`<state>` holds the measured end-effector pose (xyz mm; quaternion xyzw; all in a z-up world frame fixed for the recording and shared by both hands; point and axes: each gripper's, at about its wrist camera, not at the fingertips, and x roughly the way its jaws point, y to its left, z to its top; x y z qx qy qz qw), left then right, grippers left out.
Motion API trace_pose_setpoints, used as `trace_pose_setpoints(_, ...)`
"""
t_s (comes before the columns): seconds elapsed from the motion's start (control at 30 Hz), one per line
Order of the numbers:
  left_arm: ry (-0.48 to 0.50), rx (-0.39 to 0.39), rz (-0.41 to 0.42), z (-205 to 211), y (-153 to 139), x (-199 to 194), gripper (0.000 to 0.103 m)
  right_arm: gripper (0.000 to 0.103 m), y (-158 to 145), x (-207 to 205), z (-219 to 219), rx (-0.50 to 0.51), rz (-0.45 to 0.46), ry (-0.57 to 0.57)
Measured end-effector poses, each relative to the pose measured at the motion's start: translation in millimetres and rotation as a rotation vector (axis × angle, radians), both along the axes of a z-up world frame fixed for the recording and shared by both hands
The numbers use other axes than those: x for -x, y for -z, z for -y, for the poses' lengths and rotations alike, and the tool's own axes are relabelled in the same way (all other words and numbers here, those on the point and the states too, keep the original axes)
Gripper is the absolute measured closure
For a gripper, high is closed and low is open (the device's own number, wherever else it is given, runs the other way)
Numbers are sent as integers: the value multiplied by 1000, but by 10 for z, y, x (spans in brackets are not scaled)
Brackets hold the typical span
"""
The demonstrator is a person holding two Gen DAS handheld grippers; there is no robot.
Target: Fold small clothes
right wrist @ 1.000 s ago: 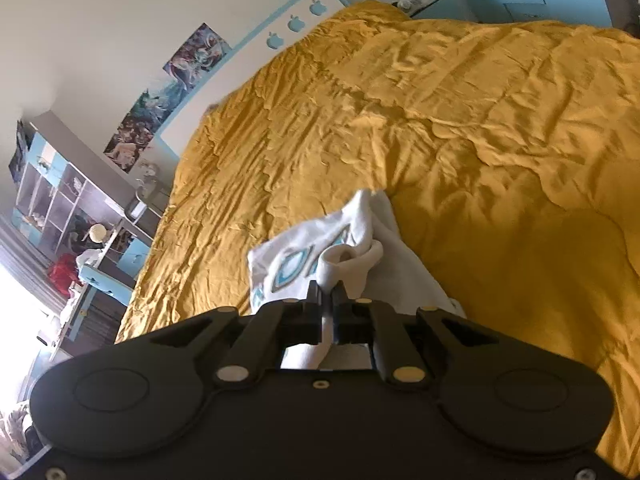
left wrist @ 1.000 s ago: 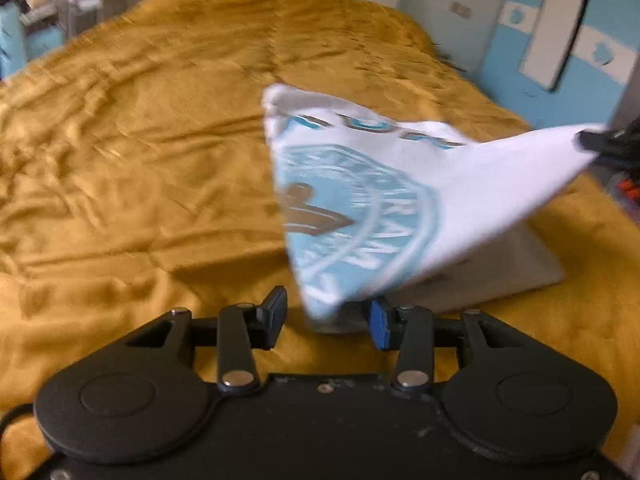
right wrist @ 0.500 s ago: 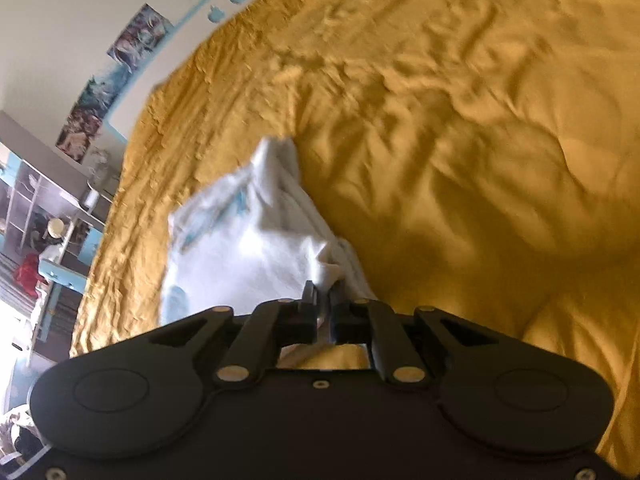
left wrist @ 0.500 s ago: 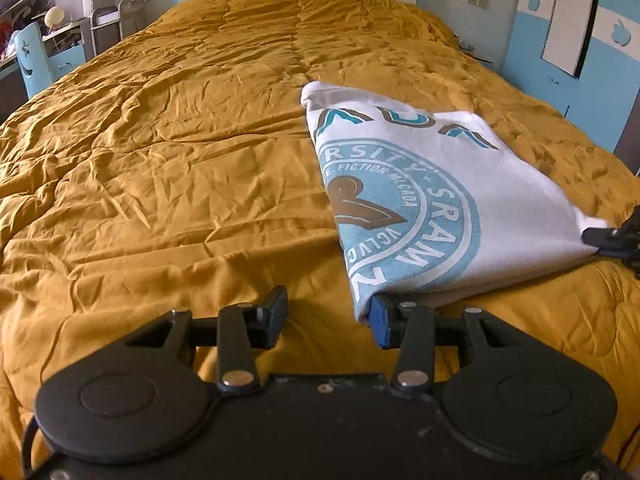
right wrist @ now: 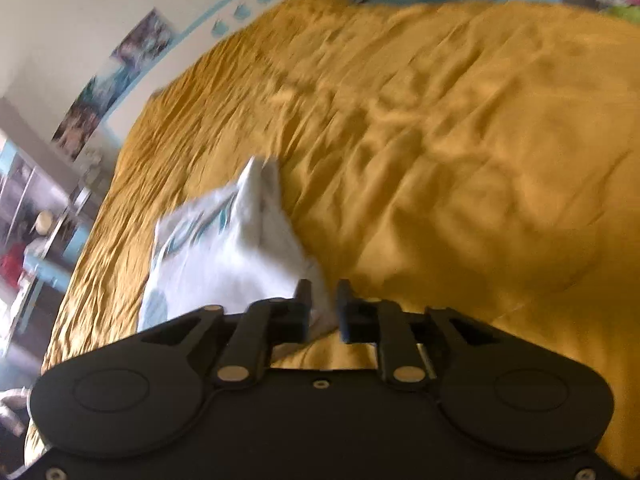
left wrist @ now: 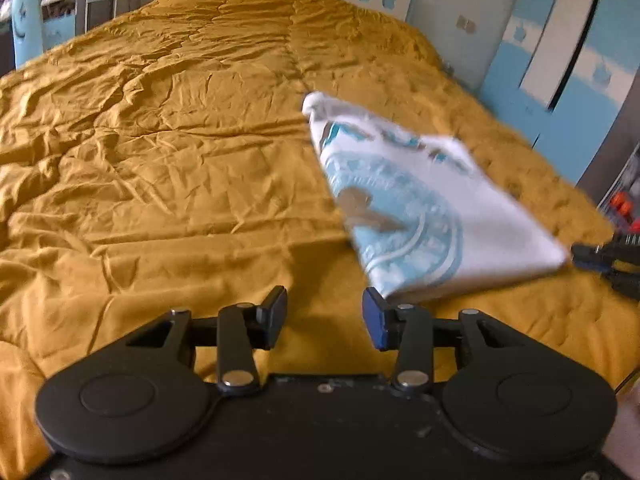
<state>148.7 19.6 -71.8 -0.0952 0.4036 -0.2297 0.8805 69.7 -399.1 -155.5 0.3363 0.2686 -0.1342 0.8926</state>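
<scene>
White folded shirt [left wrist: 432, 204] lies on mustard bedspread [left wrist: 180, 152], right of centre. Your left gripper [left wrist: 324, 316] gapes empty beside near corner; right gripper [right wrist: 322, 308] parted, letting go. Fold looks finished; next, back both away.

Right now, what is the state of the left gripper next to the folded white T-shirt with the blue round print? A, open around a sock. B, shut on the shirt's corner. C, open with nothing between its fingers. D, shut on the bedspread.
C: the left gripper stands wide open with only the mustard-yellow bedspread showing through the gap, and the folded white T-shirt with the blue round print lies just beside its right finger.
</scene>
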Motion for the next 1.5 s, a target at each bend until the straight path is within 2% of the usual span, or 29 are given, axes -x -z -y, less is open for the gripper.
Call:
trace_pose_setpoints(0.1,12,105,-5,75,-72,-83,63,88,-162,62,-9,9,58,-25)
trace_pose_setpoints(0.23,64,241,-39,312,-86,-196,62,88,-316,-44,-269,103,76,-118)
trace_pose_setpoints(0.4,69,216,-129,521,162,-306,62,89,-140,-312,-444,106,14,-201)
trace_pose_setpoints(0.47,80,211,-136,531,244,-320,61,89,-6,-377,-466,122,-42,-188)
trace_pose_setpoints(0.53,95,218,-137,517,275,-327,61,96,156,-390,-398,98,-81,-160)
trace_pose_setpoints(0.63,119,243,-144,457,211,-394,61,97,199,-328,-299,46,-56,-165)
trace_pose_setpoints(0.7,94,270,-133,364,136,-494,61,91,113,-351,-300,83,-53,-225)
trace_pose_setpoints(0.8,17,295,-123,235,104,-711,60,87,-64,-409,-292,129,-7,-250)
trace_pose_setpoints(0.93,-66,351,-217,138,257,-982,61,86,-163,-676,-230,185,28,-259)
trace_pose_setpoints(1.03,-106,384,-259,128,374,-1089,61,86,-75,-955,-216,176,-10,-295)
trace_pose_setpoints(1.1,-112,384,-271,152,423,-1104,60,84,9,-1061,-231,166,-42,-289)
trace_pose_setpoints(1.2,-95,358,-283,218,457,-1134,60,77,84,-1100,-219,116,-32,-289)
trace_pose_setpoints(1.27,-79,344,-267,279,456,-1151,60,76,87,-1107,-218,112,-27,-294)
trace_pose_setpoints(1.33,-67,338,-255,321,434,-1170,60,96,73,-1138,-221,131,-34,-293)
trace_pose_setpoints(1.43,-54,338,-225,338,390,-1156,58,100,-57,-1072,-207,149,-14,-241)
trace_pose_setpoints(1.5,-47,288,-213,387,428,-1166,55,101,-82,-1058,-204,166,-29,-233)
